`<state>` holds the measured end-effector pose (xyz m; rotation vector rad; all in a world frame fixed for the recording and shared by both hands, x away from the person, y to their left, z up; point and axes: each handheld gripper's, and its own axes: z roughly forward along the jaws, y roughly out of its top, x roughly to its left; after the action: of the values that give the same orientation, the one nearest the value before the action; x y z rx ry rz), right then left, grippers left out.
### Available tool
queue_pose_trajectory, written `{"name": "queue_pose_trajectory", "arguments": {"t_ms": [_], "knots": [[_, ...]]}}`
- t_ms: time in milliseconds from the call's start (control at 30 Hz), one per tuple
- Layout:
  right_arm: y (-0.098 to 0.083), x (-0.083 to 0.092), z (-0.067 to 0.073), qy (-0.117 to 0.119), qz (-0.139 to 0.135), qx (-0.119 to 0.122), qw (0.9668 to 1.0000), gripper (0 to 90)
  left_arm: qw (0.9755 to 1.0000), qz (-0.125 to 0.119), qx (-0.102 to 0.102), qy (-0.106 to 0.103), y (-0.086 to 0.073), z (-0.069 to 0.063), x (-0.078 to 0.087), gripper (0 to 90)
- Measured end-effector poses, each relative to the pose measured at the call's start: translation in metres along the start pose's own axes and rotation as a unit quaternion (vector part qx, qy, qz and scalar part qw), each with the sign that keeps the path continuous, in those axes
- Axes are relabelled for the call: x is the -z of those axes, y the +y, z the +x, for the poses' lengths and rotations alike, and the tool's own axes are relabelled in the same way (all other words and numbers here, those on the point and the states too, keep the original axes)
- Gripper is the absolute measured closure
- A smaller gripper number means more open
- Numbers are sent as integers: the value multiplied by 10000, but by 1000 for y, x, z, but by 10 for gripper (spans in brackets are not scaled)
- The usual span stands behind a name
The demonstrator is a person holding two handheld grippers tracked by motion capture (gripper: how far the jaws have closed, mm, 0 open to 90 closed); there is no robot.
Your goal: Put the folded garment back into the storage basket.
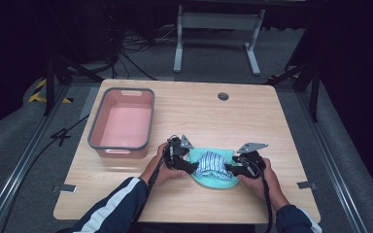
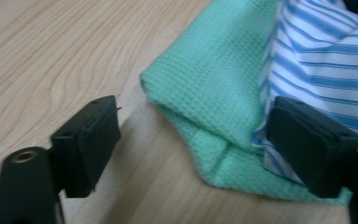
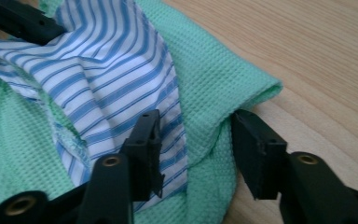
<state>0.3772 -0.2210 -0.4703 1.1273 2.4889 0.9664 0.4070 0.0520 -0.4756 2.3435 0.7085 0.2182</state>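
Cloths sit near the bench's (image 1: 272, 121) 6 o'clock edge: striped cloth (image 1: 212, 162) on a green cloth (image 1: 218, 180). Left tool (image 1: 190, 166) at 9 o'clock and right tool (image 1: 229, 169) at 3 o'clock both gape around the bundle's edges, nothing clamped. Pink bin (image 1: 97, 127) sits at 10 o'clock.

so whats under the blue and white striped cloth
The blue and white striped cloth lies on a green waffle-weave cloth, which rests on the light wooden table. Green fabric shows around the striped cloth; whether anything else sits beneath cannot be seen.
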Motion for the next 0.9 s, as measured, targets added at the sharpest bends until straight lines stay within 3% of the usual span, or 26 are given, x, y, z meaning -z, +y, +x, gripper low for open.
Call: {"name": "queue_pose_trajectory", "arguments": {"t_ms": [67,267,567,900], "knots": [[0,0,1,26,13,-6,10000,595,9999,-38,-85,-59,0,-1,0,284],[-2,0,3,31,-91,-67,9999,737,9994,-82,-203,-275,1,-6,2,579],[-2,0,9,-123,-160,15,9998,786,9992,-72,-238,-301,1,-11,2,746],[-2,3,9,-120,-181,89,9997,807,9992,-67,-258,-310,4,-11,4,803]]}}
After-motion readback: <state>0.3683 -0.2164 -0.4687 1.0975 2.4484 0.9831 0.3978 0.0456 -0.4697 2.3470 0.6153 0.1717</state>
